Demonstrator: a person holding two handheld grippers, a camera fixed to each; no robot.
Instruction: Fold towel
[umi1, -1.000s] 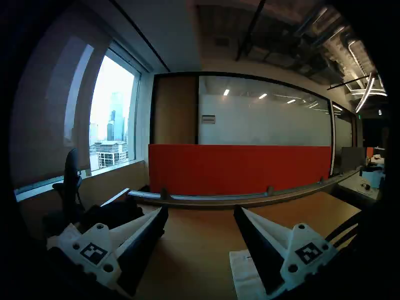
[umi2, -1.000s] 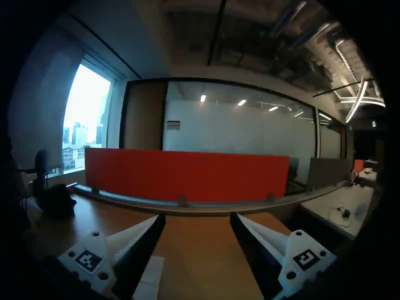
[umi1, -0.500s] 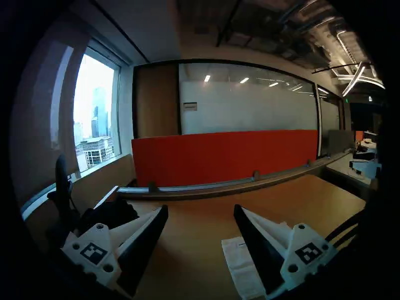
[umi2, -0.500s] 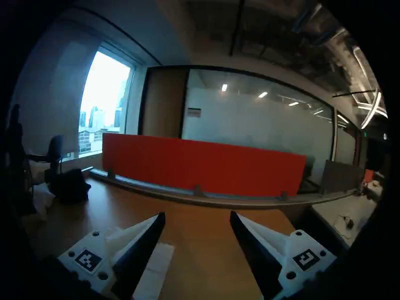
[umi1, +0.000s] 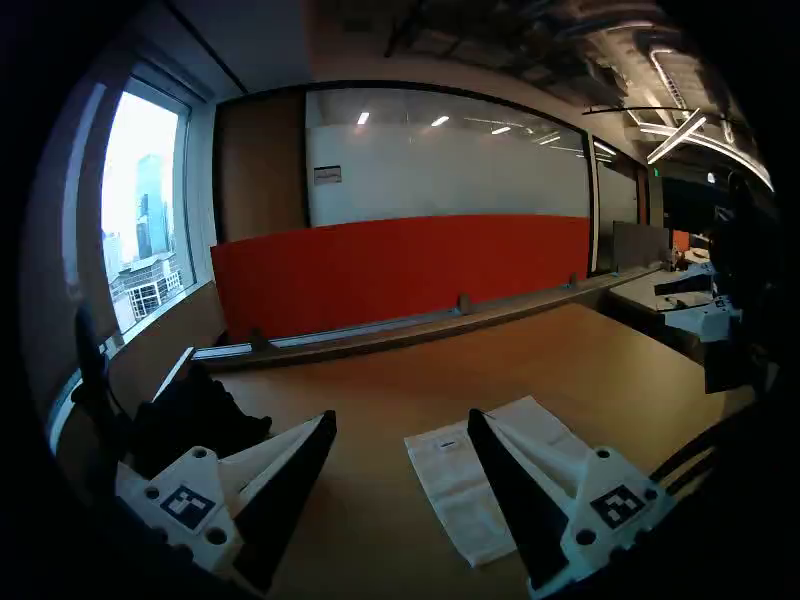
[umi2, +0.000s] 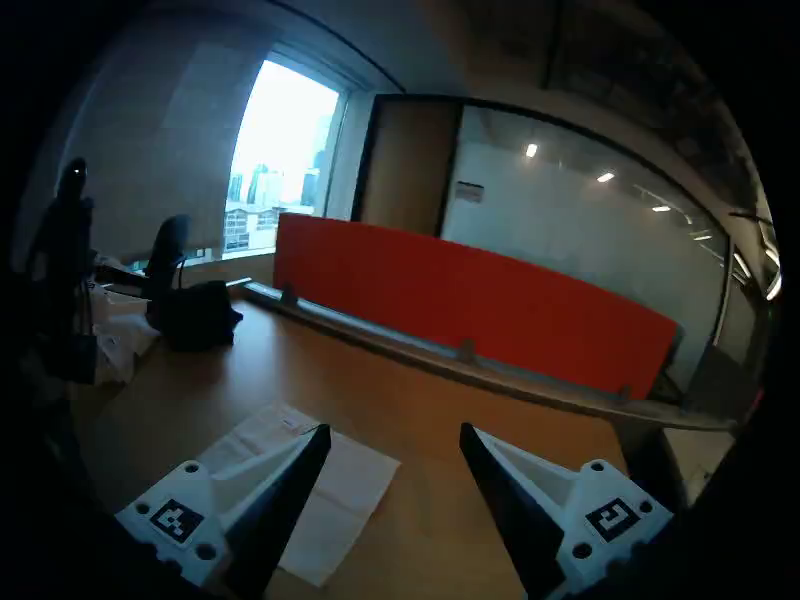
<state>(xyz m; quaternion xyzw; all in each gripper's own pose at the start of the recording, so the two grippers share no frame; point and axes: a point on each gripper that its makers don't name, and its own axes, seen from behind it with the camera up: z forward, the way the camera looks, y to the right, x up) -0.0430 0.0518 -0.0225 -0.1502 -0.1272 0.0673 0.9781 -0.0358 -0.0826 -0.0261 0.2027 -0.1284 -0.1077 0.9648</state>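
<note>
Approach seemed the step in hand: the white towel (umi1: 450, 490) lay flat on the wooden worktop (umi1: 420, 375), near, beneath the left gripper (umi1: 400, 415) and right gripper (umi2: 395, 430), whose fingers stood spread and empty. Next, each should descend onto a towel corner.

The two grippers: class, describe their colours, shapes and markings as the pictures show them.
The left gripper and right gripper look alike: two wedge-shaped fingers tapering to points, white outside, black on the inner faces. Each finger's base bears a square black-and-white marker and small round holes.
</note>
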